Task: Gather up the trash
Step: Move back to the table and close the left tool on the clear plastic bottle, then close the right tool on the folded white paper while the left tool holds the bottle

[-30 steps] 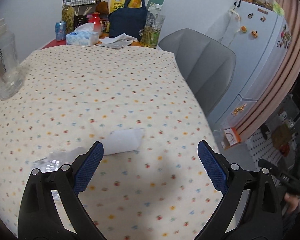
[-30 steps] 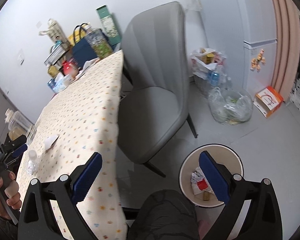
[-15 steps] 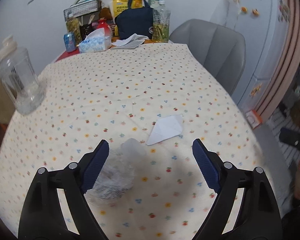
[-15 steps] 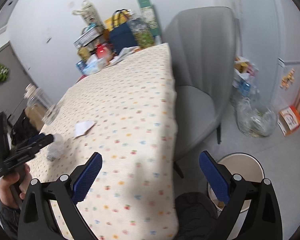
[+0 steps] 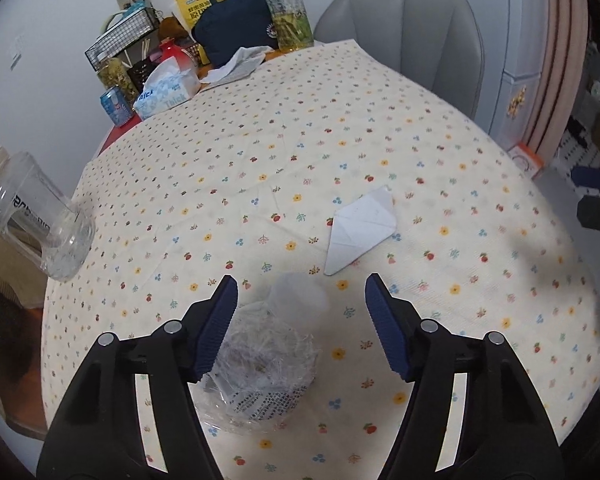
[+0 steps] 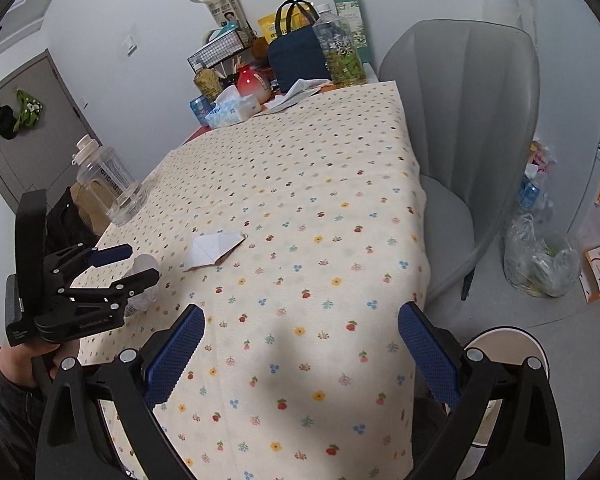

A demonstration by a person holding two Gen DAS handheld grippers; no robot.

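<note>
The left hand-held gripper (image 5: pixel 300 312), its ribbed blue pads closing but not yet touching, straddles a crumpled clear plastic bottle (image 5: pixel 268 356) with fine printed text, lying at the near edge of the floral-cloth bench (image 5: pixel 340 120). Just beyond lies a folded white paper (image 5: pixel 360 232); far off sits a tissue pack (image 5: pixel 168 88) reading "Thick". The right hand-held gripper (image 6: pixel 300 352) hangs released over bare cloth.

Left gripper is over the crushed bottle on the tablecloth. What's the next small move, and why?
Probably finish closing. The left gripper is closing with the crushed clear bottle lying between its jaws; the near pad looks to touch it, the far pad is still clear. Once both pads press, lift it off the tablecloth.
</note>
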